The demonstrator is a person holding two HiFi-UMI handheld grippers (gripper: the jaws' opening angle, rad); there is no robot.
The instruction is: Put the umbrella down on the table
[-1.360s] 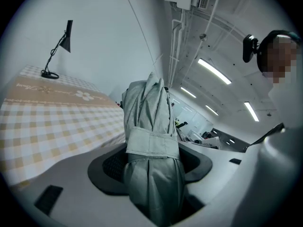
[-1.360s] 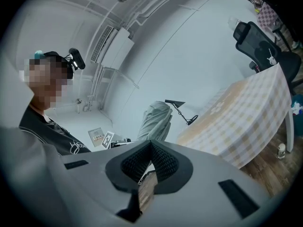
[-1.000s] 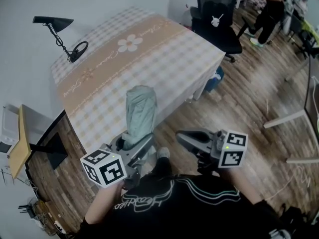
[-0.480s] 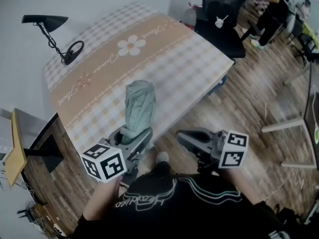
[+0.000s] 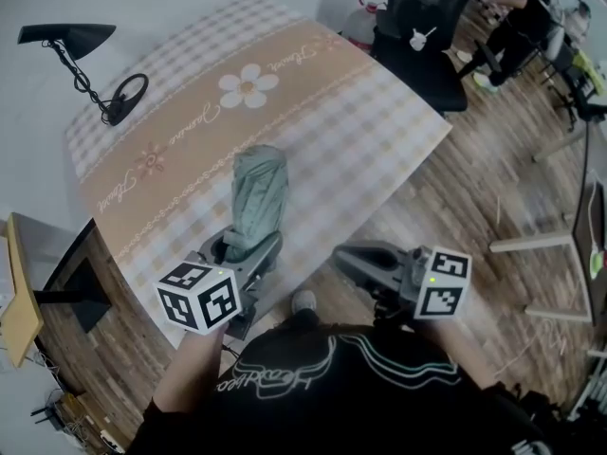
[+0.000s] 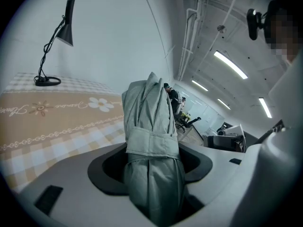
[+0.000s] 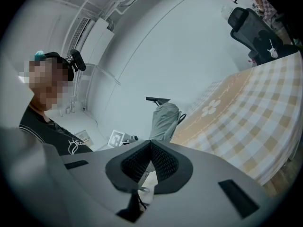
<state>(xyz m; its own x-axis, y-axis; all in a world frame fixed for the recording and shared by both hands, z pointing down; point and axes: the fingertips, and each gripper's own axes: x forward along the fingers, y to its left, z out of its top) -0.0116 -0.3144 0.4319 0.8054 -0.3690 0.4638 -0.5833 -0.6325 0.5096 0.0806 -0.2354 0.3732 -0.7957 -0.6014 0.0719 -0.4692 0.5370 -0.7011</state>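
A folded grey-green umbrella (image 5: 258, 192) with a strap round its middle (image 6: 151, 145) stands tilted forward over the near part of the table (image 5: 313, 112), which wears a beige checked cloth with a flower print. My left gripper (image 5: 248, 247) is shut on the umbrella's lower end, and the left gripper view shows the bundle (image 6: 150, 122) filling the space between the jaws (image 6: 151, 171). Whether the umbrella touches the cloth I cannot tell. My right gripper (image 5: 343, 257) hangs off the table's near edge over the floor, shut and empty, its ribbed pads (image 7: 142, 160) meeting.
A black desk lamp (image 5: 74, 38) stands at the table's far left. Beyond the far right corner is a black office chair (image 5: 417, 36), with a person (image 5: 517, 3) behind it. A low shelf (image 5: 19, 287) sits at the left and white desk legs (image 5: 560, 240) at the right.
Both grippers have moved forward toward the table. The umbrella now hangs further in over the cloth and a little lower. Neither grip has changed.
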